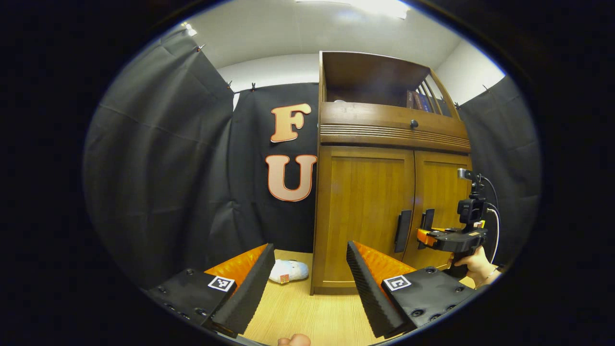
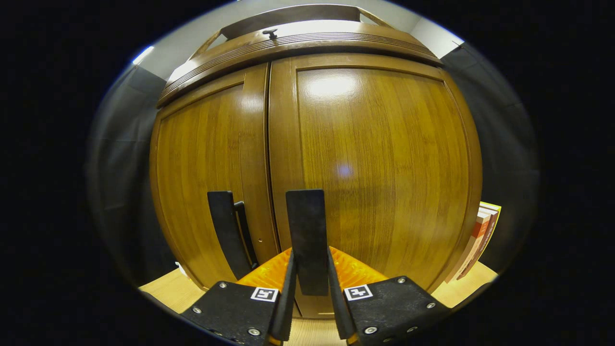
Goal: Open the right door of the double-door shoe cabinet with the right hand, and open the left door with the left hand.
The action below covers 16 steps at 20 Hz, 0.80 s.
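Against the booth's black cloth wall (image 1: pixel 158 182), on a pale wood floor (image 1: pixel 307 312): a tall wooden shoe cabinet (image 1: pixel 389 134) with an open shelf on top, a ribbed band with a small dark knob (image 1: pixel 413 124) below it, and two doors side by side at the bottom. Left door (image 1: pixel 362 211) and right door (image 1: pixel 439 206) both closed, meeting at a narrow centre seam. One flat black vertical handle on each door, just beside the seam: left handle (image 1: pixel 402 230), right handle (image 1: pixel 426 225).

In the right gripper view, very close to the cabinet front: right gripper (image 2: pixel 310 283) with jaws clenched around the right handle (image 2: pixel 307 240), both black pads pressed against its sides. Left handle (image 2: pixel 226 233) just beside it, untouched. A few books (image 2: pixel 480 240) leaning near the cabinet's right edge.

In the left gripper view, farther back from the cabinet: left gripper (image 1: pixel 307 283) with jaws released, spread wide, nothing between them. Beyond it, the right gripper (image 1: pixel 425 236) at the right handle, held by a hand (image 1: pixel 473 266). On the floor near the cabinet's left corner, a small white soft object (image 1: pixel 288 271).
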Tool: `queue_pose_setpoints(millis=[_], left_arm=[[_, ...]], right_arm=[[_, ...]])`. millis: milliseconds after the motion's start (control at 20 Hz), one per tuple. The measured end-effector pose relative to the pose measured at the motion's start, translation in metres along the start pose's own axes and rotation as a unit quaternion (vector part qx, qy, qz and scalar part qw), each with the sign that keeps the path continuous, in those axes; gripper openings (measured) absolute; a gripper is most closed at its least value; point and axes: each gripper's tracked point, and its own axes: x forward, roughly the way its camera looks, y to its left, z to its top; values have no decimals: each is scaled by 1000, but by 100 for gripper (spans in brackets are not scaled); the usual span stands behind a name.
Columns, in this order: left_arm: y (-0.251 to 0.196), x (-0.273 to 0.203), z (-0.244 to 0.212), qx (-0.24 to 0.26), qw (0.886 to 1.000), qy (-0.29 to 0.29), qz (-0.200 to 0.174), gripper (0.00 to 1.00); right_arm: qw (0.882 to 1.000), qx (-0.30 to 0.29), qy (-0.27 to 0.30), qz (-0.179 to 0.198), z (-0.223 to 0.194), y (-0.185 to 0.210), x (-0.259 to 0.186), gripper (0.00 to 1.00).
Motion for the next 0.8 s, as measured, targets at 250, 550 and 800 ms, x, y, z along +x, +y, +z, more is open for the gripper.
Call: queue_pose_setpoints(millis=[250, 550, 800], left_arm=[[-8, -5, 1, -2, 1000, 1, -4, 94], [-17, -18, 3, 1, 1000, -2, -6, 97], [-25, -26, 0, -2, 1000, 2, -12, 99]], right_arm=[[1000, -2, 6, 3, -1, -1, -11, 29], [1000, -6, 9, 13, -1, -3, -36, 30], [1000, -11, 4, 16, 0, -11, -57, 22]])
